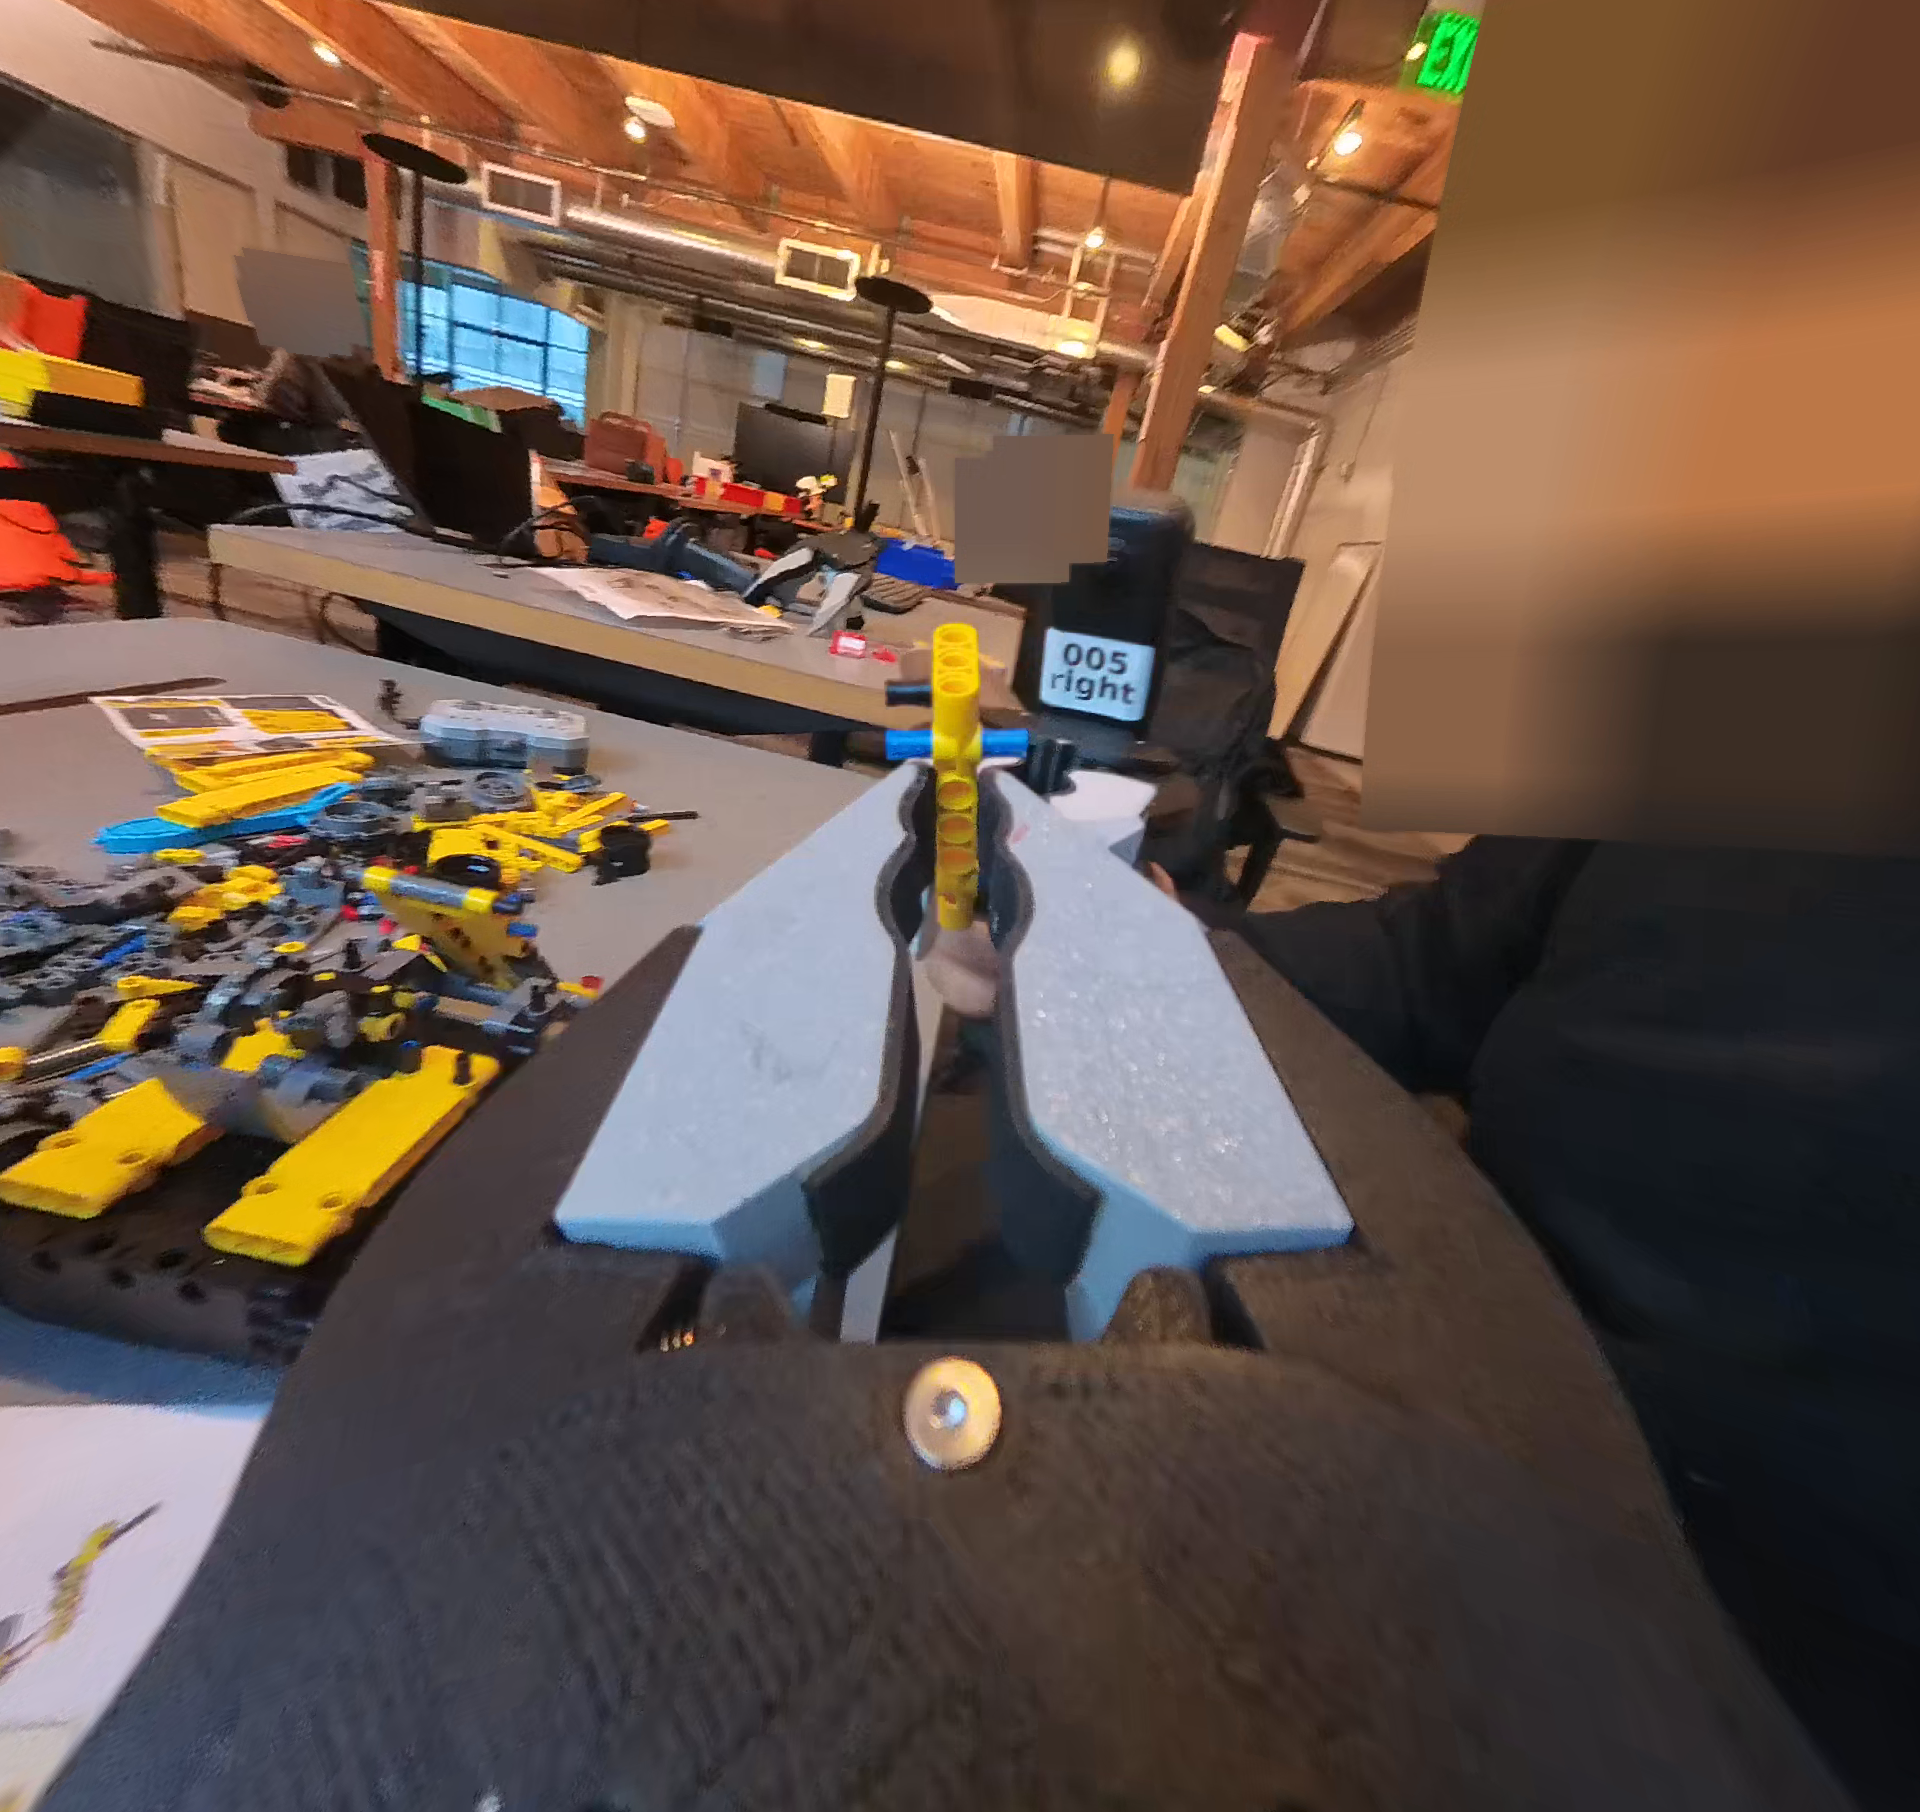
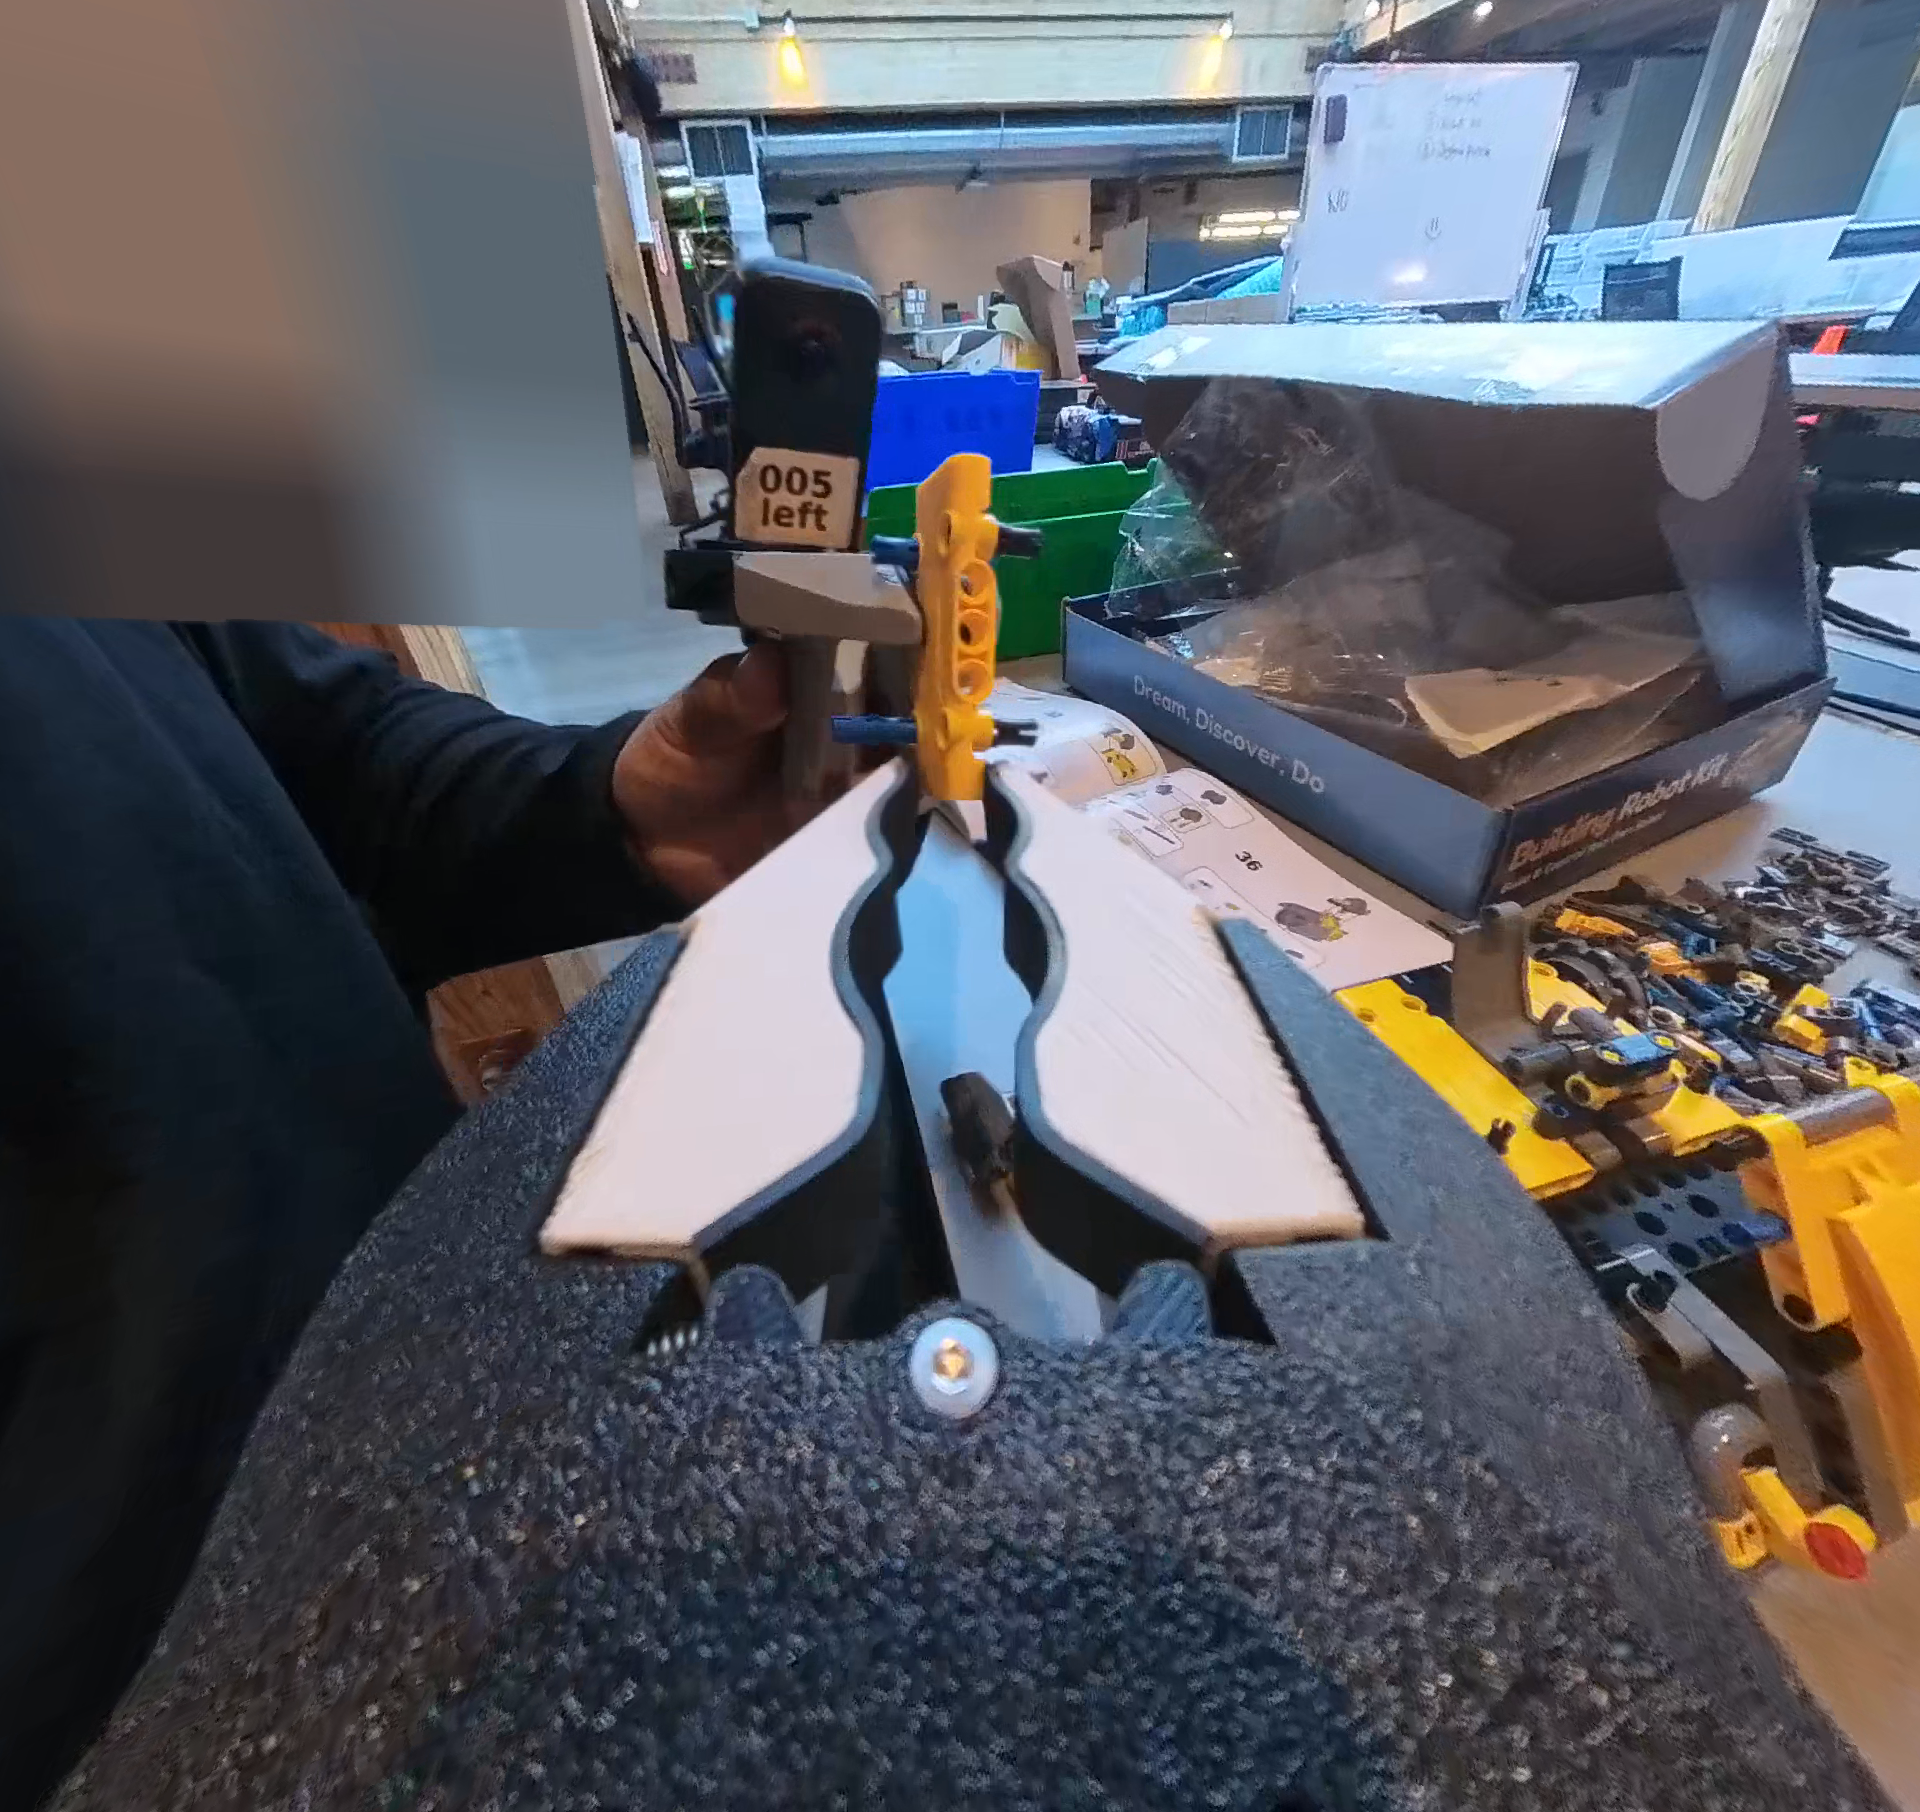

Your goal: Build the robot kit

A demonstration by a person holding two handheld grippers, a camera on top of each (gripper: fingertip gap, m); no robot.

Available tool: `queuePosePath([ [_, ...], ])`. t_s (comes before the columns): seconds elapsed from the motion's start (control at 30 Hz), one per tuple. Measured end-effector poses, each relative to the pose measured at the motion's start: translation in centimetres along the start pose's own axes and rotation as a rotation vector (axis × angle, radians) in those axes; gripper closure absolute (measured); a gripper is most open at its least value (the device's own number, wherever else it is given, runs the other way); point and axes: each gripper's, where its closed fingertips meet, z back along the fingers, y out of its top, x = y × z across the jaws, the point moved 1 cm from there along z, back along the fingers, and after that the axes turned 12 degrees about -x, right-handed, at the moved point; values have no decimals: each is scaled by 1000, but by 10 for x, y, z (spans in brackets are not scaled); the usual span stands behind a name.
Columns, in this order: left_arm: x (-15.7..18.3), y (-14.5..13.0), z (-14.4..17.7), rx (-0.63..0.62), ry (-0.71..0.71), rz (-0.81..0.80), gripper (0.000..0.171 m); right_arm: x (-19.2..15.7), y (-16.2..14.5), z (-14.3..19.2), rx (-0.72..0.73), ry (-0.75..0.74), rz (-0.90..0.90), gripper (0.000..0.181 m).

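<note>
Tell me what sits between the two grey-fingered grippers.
A yellow perforated plastic beam with blue pins: left gripper clamps its middle, right gripper its lower end, clearest in the right wrist view.

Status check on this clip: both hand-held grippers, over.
Left hand-held gripper shut on yellow beam. Right hand-held gripper pinching its lower end. Loose parts pile on table, apart.

Your yellow beam's [image 1: 955, 786] lower end sat hidden between the jaws; the counter's [image 1: 727, 827] parts pile [image 1: 260, 983] ran off-frame, blurred.
</note>
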Motion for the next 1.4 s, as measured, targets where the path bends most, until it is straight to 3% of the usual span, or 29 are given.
queuePosePath([
  [0.2,1,-3,-1,8,8,-22,166,-8,-2,3,4,86,-44,149],
  [0.6,13,-14,28,105,87,-31,166,-34,-17,-28,-65,200,-18,153],
  [0.83,5,-19,40,147,76,23,166,-26,-28,-49,-128,131,-15,151],
  [1.03,-8,-19,43,169,75,78,166,-8,-21,-43,-58,111,-112,145],
  [1.4,-4,-20,37,168,54,79,166,-13,-13,-36,-9,162,-167,149],
])
